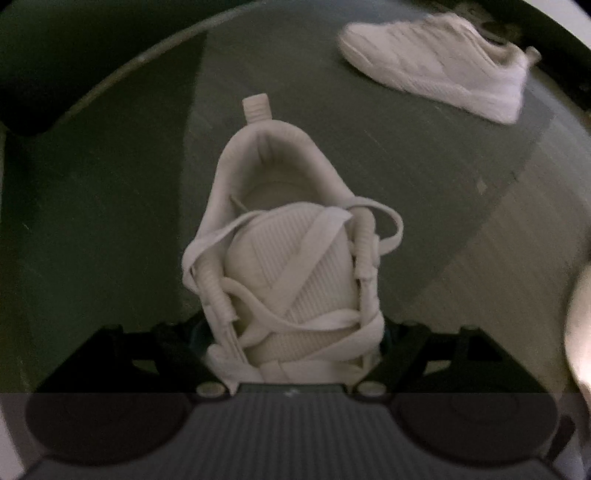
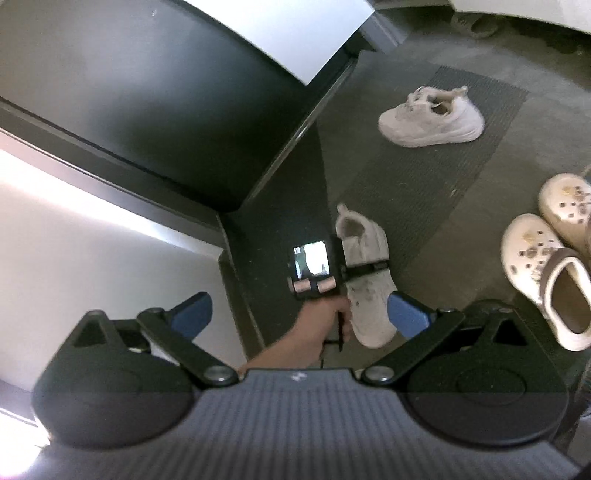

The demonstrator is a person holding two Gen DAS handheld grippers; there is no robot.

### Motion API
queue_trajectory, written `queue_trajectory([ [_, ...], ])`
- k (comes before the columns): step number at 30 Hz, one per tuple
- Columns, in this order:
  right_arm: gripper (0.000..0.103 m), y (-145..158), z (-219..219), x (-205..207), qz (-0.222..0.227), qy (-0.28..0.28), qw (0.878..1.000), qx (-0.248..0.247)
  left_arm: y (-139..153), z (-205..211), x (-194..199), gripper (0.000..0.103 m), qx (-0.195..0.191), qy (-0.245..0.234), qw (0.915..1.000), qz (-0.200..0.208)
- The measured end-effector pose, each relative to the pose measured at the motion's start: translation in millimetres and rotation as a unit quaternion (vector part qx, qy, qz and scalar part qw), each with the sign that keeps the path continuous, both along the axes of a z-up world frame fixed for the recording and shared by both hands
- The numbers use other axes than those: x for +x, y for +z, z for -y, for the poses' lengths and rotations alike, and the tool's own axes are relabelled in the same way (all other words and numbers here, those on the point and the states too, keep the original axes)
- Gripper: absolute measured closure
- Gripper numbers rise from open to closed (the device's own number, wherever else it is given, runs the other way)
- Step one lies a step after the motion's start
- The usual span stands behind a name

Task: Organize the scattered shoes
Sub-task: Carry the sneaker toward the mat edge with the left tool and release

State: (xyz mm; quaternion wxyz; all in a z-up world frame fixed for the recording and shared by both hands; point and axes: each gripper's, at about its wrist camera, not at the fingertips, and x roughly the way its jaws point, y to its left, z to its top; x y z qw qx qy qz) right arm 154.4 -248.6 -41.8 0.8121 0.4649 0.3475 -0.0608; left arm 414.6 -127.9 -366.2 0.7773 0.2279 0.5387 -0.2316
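Hidden: left gripper (image 2: 364, 266) fingertips, behind white sneaker (image 1: 291, 258); clog (image 1: 580, 332) cut off at frame edge.
Left gripper: clamped across sneaker's midfoot, jaws wide, shoe lifted above dark mat (image 2: 424, 184).
Right gripper (image 2: 299, 314): jaws spread, empty.
Nearby: second sneaker (image 2: 432, 118) on mat; cream clogs (image 2: 543, 273) beside it.
Obstruction: person's hand (image 2: 321, 328) and gripper body cover sneaker's side.

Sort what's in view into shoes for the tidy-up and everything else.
Job:
- sneaker between the left gripper jaws
- second sneaker on the mat
- pair of clogs at right
- dark shoe, far off

Not the job:
- right gripper, open, nothing in it
- dark door frame
- white wall
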Motion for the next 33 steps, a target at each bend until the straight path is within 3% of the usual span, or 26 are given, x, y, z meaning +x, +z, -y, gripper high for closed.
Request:
queue_trajectory([
  [5, 0.0, 7.5, 2.2, -19.5, 0.015, -0.009, 1.0, -0.005, 9.2, -3.5, -13.7, 0.014, 0.004, 0.015, 0.9996, 0.023],
  [9, 0.0, 11.6, 5.9, -28.2, 0.024, -0.008, 1.0, -0.008, 39.1, -3.4, -26.4, 0.012, 0.004, 0.032, 0.9993, 0.018],
  [13, 0.0, 14.9, 13.9, -35.3, 0.035, -0.013, 0.999, -0.003, 92.9, -6.8, -62.9, 0.004, -0.001, 0.015, 0.9992, 0.038],
  [19, 0.0, 19.5, 25.7, -47.3, 0.063, -0.033, 0.997, 0.017, 157.9, -23.7, -131.4, 0.003, 0.001, -0.03, 0.9992, 0.026],
  [25, 0.0, 25.0, 31.8, -58.1, 0.078, -0.033, 0.996, 0.012, 208.3, -44.6, -151.1, 0.003, -0.035, 0.029, 0.9989, 0.01],
  [29, 0.0, 25.3, 35.2, -64.7, 0.073, -0.043, 0.996, 0.005, 240.0, -46.7, -142.5, 0.003, -0.075, 0.074, 0.9942, 0.018],
  [33, 0.0, 28.1, 37.0, -67.4, 0.071, -0.044, 0.996, -0.025, 262.9, -45.8, -142.0, 0.001, -0.086, 0.099, 0.9909, 0.031],
])
